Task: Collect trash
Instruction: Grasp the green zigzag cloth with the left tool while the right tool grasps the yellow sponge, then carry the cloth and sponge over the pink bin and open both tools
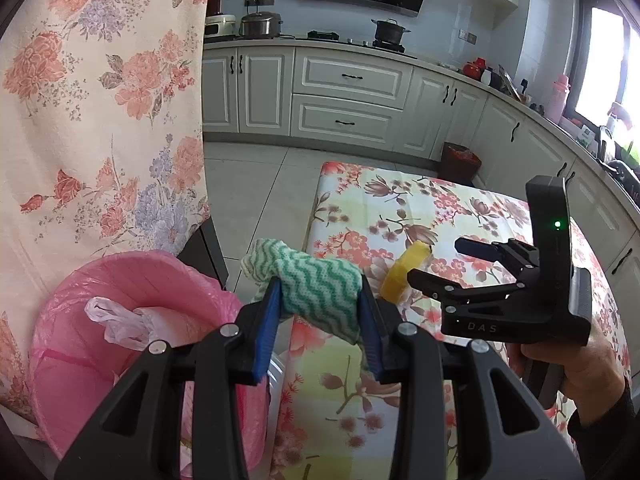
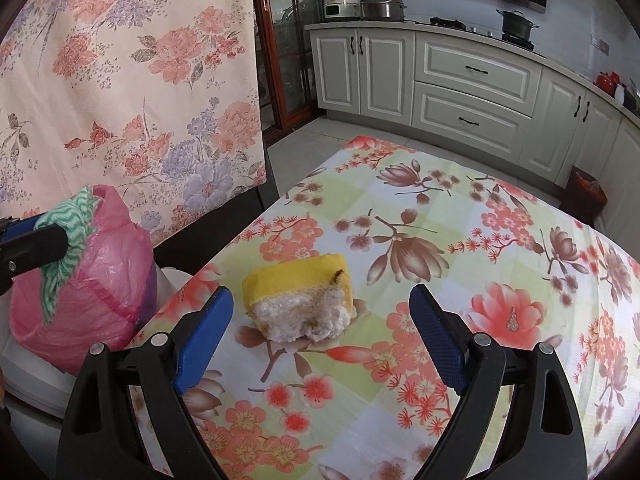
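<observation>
Beside the surface (image 2: 500,248), at its left edge, stands one bin (image 1: 132,280) lined with a pink bag, placed low so that trash can be dropped straight in. The left tongs (image 1: 320,304) are closed on one green-and-white cloth (image 1: 316,284), held bunched between both blue pads and near the bin's rim, apparently for release into it. One crumpled clear plastic bag (image 1: 116,320) already lies in the bin. The right tongs (image 2: 320,332) stand wide open and hold nothing; their fingers flank one yellow sponge (image 2: 300,304) lying on the flowered cloth near the surface's left edge, without touching it, a position suited to closing on it next. Count: one cloth held, one sponge left on the surface.
</observation>
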Demonstrator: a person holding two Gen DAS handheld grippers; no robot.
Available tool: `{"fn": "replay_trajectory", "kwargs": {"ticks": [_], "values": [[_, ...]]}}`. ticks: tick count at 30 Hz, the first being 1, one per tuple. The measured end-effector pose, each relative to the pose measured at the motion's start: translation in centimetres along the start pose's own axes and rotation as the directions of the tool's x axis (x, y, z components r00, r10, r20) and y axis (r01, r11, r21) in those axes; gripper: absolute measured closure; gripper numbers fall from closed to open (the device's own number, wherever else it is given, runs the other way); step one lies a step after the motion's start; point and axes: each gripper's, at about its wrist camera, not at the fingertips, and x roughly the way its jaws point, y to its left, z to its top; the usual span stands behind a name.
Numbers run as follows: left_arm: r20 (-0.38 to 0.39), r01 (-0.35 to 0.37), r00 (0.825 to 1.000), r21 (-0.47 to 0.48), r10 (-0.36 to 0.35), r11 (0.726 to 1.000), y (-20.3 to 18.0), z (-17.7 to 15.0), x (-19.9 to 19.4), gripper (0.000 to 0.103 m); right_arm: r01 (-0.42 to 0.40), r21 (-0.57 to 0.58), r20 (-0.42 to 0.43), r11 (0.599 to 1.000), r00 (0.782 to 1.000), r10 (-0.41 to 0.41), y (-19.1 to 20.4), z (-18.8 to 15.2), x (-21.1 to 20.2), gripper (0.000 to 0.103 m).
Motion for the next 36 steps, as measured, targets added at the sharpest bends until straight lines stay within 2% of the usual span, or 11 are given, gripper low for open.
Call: {"fn": "replay_trajectory", "kwargs": {"ticks": [8,12,15,22,36], "values": [[0.007,-0.023,1.000,-0.035,0.023,0.999,2.1,-0.6,-1.1,0.067,0.011,-0.022,-0.048,1.000,0.999,-0.012,0.7,0.4,2.4,0.019],[0.004,-0.030,1.000,-0.055,0.030,0.998,3.2,-1.2,-1.3,0.067,0.001,-0.019,-0.084,1.000,0.997,-0.003,0.9,0.0,3.3,0.037],[0.002,-0.037,0.999,-0.068,0.038,0.997,4.0,-1.6,-1.5,0.067,0.012,-0.024,-0.079,1.000,0.997,-0.014,1.3,-0.2,3.1,0.041],[0.017,-0.059,0.998,-0.099,0.061,0.993,5.7,-2.2,-2.9,0.067,0.009,-0.014,-0.045,1.000,0.999,-0.009,2.6,-0.3,1.0,0.042],[0.091,-0.100,0.989,-0.157,0.115,0.983,9.5,-3.4,-8.1,0.067,-0.044,-0.086,0.076,0.995,0.996,0.051,8.7,2.3,-5.9,0.042]]}}
